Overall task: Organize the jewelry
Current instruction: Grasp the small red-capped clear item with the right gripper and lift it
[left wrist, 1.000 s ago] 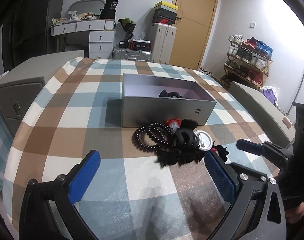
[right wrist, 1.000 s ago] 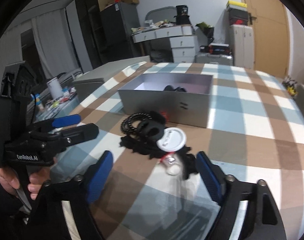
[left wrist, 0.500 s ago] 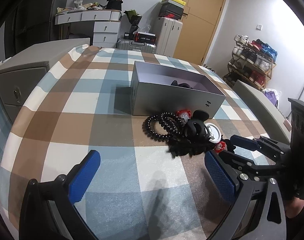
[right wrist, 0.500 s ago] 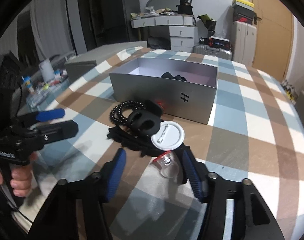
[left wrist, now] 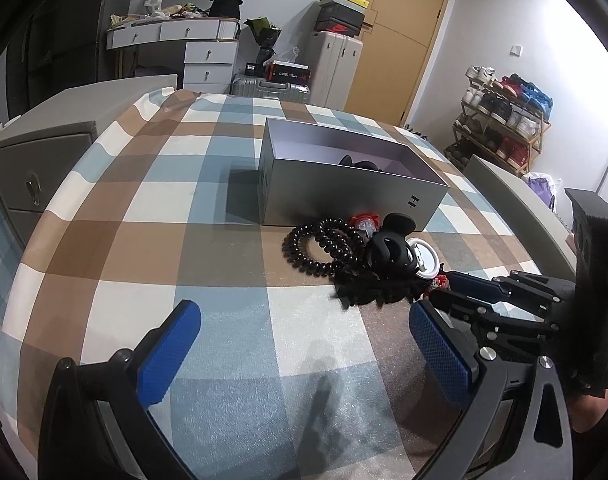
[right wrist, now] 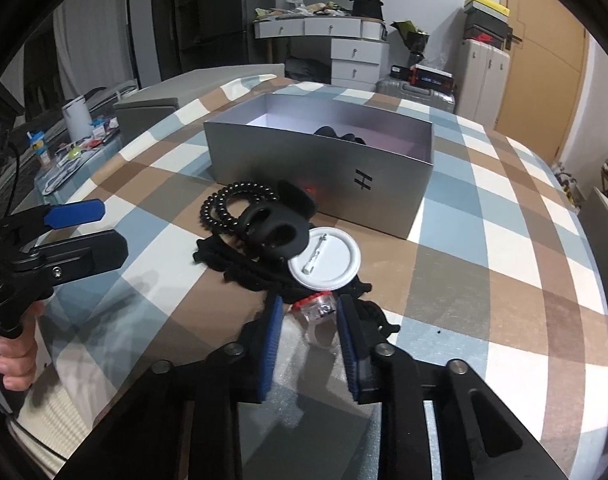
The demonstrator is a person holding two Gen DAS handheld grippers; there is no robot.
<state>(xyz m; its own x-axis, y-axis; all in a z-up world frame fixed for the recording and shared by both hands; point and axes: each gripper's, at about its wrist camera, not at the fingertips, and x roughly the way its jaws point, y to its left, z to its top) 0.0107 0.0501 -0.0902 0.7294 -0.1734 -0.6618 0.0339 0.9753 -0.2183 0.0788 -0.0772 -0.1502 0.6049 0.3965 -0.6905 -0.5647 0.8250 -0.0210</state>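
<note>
A pile of accessories lies in front of a silver open box [right wrist: 288, 160] [left wrist: 343, 200]: a black spiral hair tie [right wrist: 228, 208] [left wrist: 315, 246], a black claw clip [right wrist: 276, 232] [left wrist: 391, 248], a white pin badge [right wrist: 325, 258] and black lace trim [right wrist: 240, 268]. My right gripper [right wrist: 309, 310] has its jaws narrowed around a small clear ornament with red beads [right wrist: 317, 306]; contact is unclear. My left gripper [left wrist: 304, 340] is open and empty, over bare cloth left of the pile. A dark item [right wrist: 337, 134] lies inside the box.
The table has a checked cloth [left wrist: 164, 208]. A grey cabinet [left wrist: 36, 168] stands at its left edge and a grey chair back [left wrist: 515, 196] at the right. A second clear red ornament [left wrist: 365, 224] lies against the box front.
My right gripper has moved forward to the clear ornament and its jaws have closed in from wide open. My left gripper stays open and has shifted slightly.
</note>
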